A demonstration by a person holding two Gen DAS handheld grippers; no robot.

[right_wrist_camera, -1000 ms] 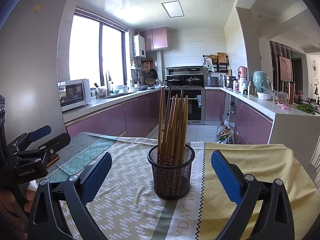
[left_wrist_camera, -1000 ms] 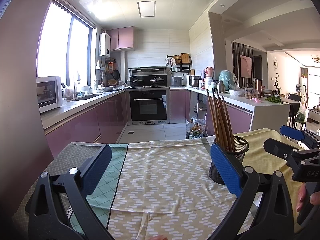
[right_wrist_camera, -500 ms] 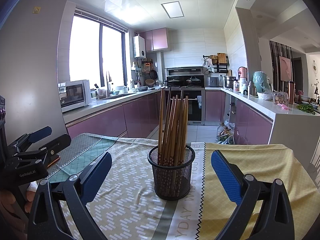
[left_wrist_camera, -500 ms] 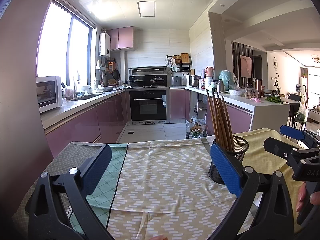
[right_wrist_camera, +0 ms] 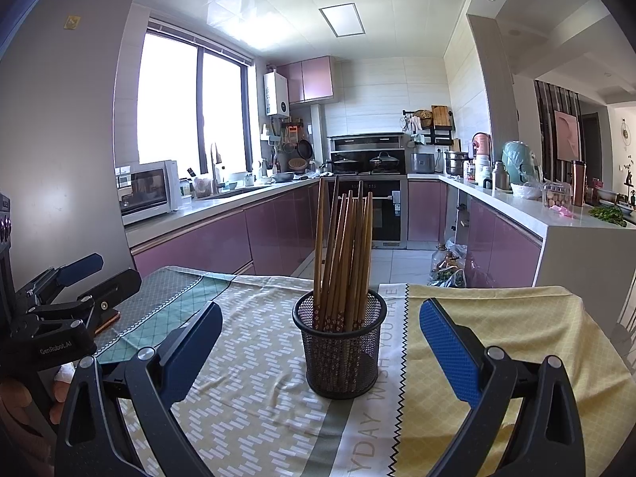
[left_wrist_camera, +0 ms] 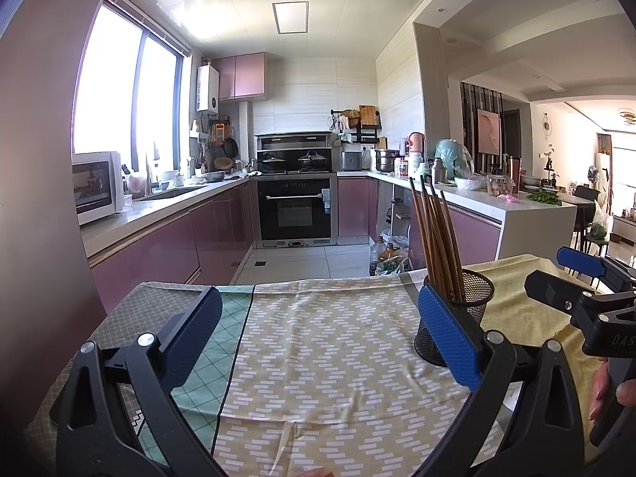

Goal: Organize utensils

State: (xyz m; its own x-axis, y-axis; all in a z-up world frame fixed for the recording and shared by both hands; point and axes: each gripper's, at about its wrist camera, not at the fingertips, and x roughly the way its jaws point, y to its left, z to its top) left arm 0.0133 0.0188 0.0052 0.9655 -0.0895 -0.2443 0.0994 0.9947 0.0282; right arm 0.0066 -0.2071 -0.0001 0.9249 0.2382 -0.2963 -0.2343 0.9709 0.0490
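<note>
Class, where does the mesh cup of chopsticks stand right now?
In the right wrist view the mesh cup stands upright on the tablecloth, centred ahead of the open right claw, chopsticks inside.

Chopsticks [right_wrist_camera: 344, 254] in holder [right_wrist_camera: 340, 351] on tablecloth [right_wrist_camera: 254, 401]

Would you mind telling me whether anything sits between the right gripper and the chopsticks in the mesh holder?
Nothing visible does: the open right gripper faces the chopsticks in the mesh holder, with only bare tablecloth between.
</note>
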